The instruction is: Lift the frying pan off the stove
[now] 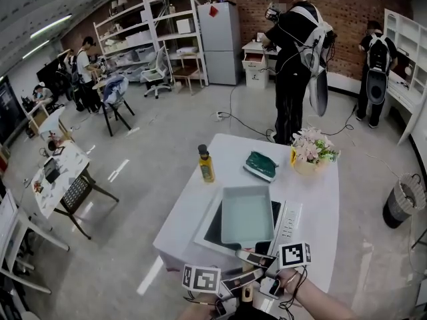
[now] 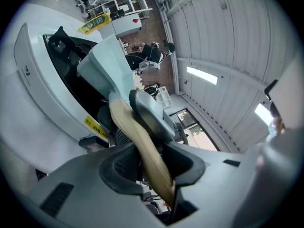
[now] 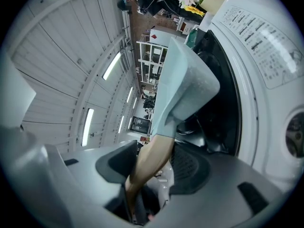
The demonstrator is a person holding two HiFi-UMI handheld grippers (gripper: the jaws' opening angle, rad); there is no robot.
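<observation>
One frying pan (image 1: 247, 215), on the stove (image 1: 290, 225) just beyond the right claw (image 3: 153, 165); not yet lifted. Its handle (image 2: 141, 148) lies in that claw's wide jaws, seemingly clamped; left claw (image 2: 149, 164) closing around it too.

A lab workspace with shelving (image 1: 157, 29) and desks (image 1: 60, 175).

Bright, even light from ceiling strip lights (image 2: 202, 75); heavy fisheye bending, dark corners, blurred foreground.
</observation>
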